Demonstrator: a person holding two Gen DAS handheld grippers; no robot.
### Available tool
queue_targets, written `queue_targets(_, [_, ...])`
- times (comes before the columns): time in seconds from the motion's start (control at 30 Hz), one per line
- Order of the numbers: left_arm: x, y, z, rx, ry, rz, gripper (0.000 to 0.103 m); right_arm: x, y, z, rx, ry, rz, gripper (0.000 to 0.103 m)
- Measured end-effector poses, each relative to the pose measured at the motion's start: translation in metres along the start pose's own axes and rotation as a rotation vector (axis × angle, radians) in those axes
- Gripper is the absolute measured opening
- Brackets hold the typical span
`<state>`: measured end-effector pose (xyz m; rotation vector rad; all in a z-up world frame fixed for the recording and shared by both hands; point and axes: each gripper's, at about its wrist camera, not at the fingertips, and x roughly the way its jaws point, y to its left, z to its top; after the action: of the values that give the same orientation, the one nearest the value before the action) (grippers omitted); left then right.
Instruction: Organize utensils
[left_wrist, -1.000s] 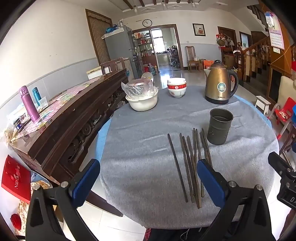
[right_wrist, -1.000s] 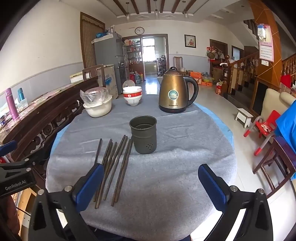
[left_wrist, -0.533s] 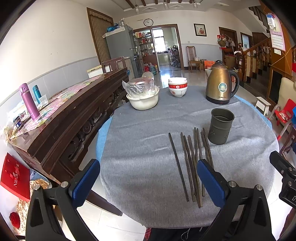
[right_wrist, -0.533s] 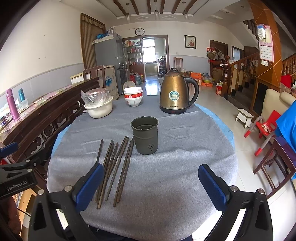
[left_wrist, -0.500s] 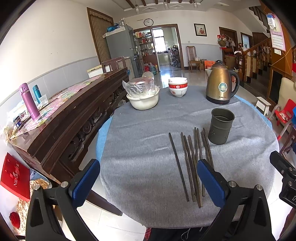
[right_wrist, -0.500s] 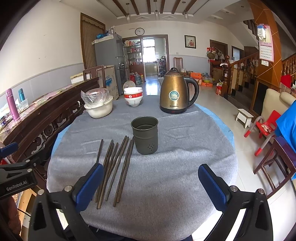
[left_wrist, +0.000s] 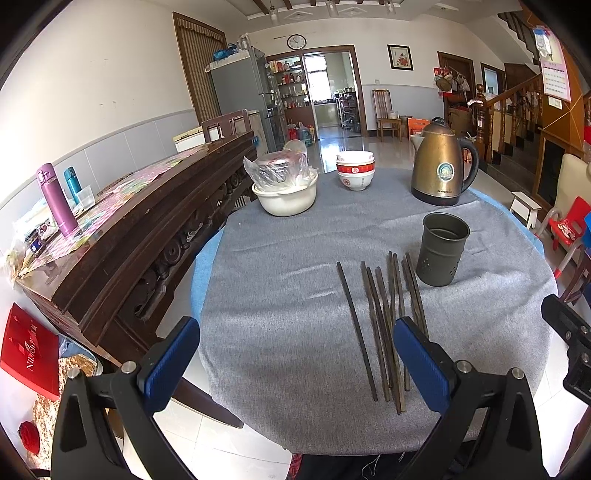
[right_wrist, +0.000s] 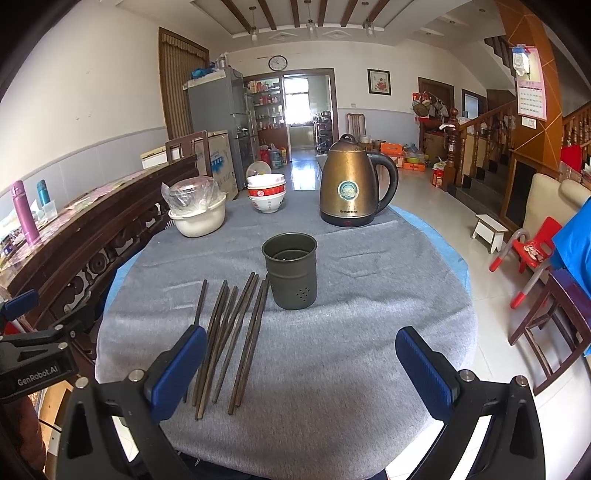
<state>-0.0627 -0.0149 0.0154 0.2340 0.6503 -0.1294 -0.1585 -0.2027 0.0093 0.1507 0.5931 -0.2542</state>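
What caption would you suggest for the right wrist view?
Open right gripper faces loose chopsticks lying beside an empty holder cup on grey cloth.

Dark brown chopsticks (left_wrist: 384, 325) (right_wrist: 236, 332) lie flat on the grey tablecloth (left_wrist: 288, 295) (right_wrist: 351, 350), roughly parallel in a loose bundle, some overlapping; one stick lies apart on the bundle's left. Dark grey-green metal holder cup (left_wrist: 441, 254) (right_wrist: 291, 271) stands upright, empty, with small holes low in its wall. It sits just beside the far ends of the rightmost chopsticks; whether it touches them is unclear.
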Motion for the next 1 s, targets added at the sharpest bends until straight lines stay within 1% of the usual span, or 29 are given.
queue_targets(0.33, [0.006, 0.001, 0.001, -0.002, 0.013, -0.001, 0.103, 0.006, 0.0, 0.004, 0.002, -0.01, 0.01, 0.103])
queue_targets(0.4, [0.008, 0.001, 0.002, -0.004, 0.017, -0.002, 0.103, 0.009, 0.001, 0.005, -0.019, 0.001, -0.003, 0.103])
queue_targets(0.63, [0.019, 0.003, 0.003, -0.009, 0.035, -0.006, 0.103, 0.023, 0.0, 0.009, -0.011, 0.028, 0.001, 0.103])
queue_targets(0.7, [0.026, 0.003, 0.005, -0.009, 0.05, -0.019, 0.103, 0.032, -0.001, 0.01, -0.002, 0.05, 0.013, 0.103])
queue_targets(0.77, [0.039, 0.006, 0.007, -0.021, 0.091, -0.061, 0.103, 0.044, -0.004, 0.012, 0.023, 0.072, 0.037, 0.103])
queue_targets(0.8, [0.047, 0.009, 0.007, -0.033, 0.114, -0.085, 0.103, 0.052, -0.007, 0.013, 0.043, 0.089, 0.054, 0.101])
queue_targets(0.83, [0.056, 0.011, 0.008, -0.046, 0.134, -0.107, 0.103, 0.06, -0.008, 0.014, 0.059, 0.112, 0.066, 0.097])
queue_targets(0.87, [0.064, 0.013, 0.008, -0.056, 0.154, -0.128, 0.103, 0.068, -0.009, 0.015, 0.073, 0.104, 0.081, 0.094])
queue_targets(0.9, [0.075, 0.015, 0.009, -0.064, 0.181, -0.155, 0.103, 0.082, -0.012, 0.017, 0.095, 0.135, 0.097, 0.085])
queue_targets(0.93, [0.086, 0.015, 0.01, -0.068, 0.206, -0.185, 0.103, 0.09, -0.013, 0.019, 0.106, 0.123, 0.112, 0.073])
queue_targets(0.97, [0.094, 0.015, 0.011, -0.069, 0.222, -0.211, 0.103, 0.101, -0.013, 0.019, 0.152, 0.169, 0.152, 0.067])
queue_targets(1.0, [0.103, 0.014, 0.012, -0.069, 0.24, -0.24, 0.103, 0.113, -0.014, 0.019, 0.177, 0.192, 0.18, 0.059])
